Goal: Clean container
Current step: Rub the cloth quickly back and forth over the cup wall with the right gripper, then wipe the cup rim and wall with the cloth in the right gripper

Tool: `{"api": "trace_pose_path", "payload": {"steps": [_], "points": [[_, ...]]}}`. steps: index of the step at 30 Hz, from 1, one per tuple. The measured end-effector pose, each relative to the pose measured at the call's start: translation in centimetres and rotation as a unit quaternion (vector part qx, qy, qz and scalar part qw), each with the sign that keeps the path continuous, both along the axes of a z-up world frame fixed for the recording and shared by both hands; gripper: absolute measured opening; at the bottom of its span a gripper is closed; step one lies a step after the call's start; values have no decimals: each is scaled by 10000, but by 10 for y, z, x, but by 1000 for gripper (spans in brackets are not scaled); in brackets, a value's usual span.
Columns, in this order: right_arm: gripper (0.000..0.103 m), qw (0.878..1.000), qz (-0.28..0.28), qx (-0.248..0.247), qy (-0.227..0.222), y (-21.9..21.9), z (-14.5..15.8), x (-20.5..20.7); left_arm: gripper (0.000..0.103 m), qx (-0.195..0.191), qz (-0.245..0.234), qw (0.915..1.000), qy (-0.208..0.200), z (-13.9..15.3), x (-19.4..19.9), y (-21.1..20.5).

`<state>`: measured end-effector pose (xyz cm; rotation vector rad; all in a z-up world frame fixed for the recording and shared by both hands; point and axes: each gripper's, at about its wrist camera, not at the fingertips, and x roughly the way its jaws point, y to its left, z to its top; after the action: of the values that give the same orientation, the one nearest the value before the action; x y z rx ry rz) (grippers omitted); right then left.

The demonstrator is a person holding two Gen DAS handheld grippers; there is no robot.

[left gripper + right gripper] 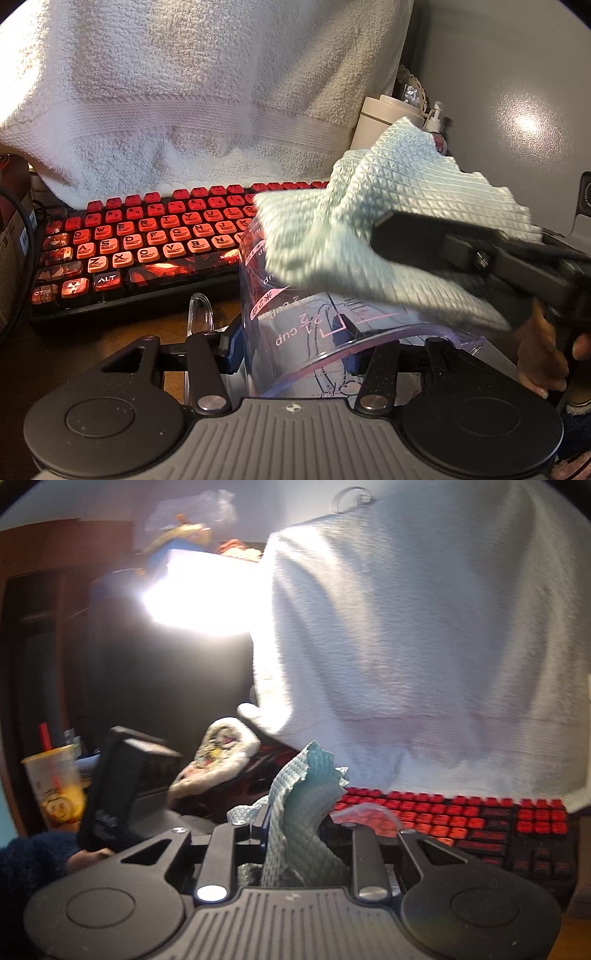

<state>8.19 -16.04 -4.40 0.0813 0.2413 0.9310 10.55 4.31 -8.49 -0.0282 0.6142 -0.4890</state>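
Observation:
A clear plastic measuring cup (295, 317) with pink cup markings is clamped between my left gripper's (291, 343) blue pads, held above the desk, its handle (201, 314) to the left. My right gripper (406, 236) comes in from the right, shut on a pale green waffle cloth (388, 221) that lies over the cup's upper rim. In the right wrist view the cloth (303, 812) stands up between the right gripper's (295, 823) fingers; the cup's rim (365, 814) shows faintly to its right.
A red-keyed keyboard (147, 243) lies on the wooden desk behind the cup. A large white towel (184, 103) hangs behind it. A beige canister (384, 118) and pump bottle (437, 129) stand at back right. A drink cup with red straw (55, 786) stands at left.

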Motion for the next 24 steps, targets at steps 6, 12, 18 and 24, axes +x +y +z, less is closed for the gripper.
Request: {"api": "trace_pose_path", "payload": {"steps": [6, 12, 18, 24], "points": [[22, 9999, -54, 72, 110, -2, -1, 5, 48, -13, 1, 10000, 6, 0, 0, 0], [23, 9983, 580, 88, 12, 4, 1, -5, 48, -10, 0, 10000, 5, 1, -1, 0], [23, 9979, 649, 38, -59, 5, 2, -8, 48, -7, -3, 10000, 5, 1, 1, 1], [23, 9996, 268, 6, -33, 1, 2, -2, 48, -7, -4, 10000, 4, 1, 1, 1]]}}
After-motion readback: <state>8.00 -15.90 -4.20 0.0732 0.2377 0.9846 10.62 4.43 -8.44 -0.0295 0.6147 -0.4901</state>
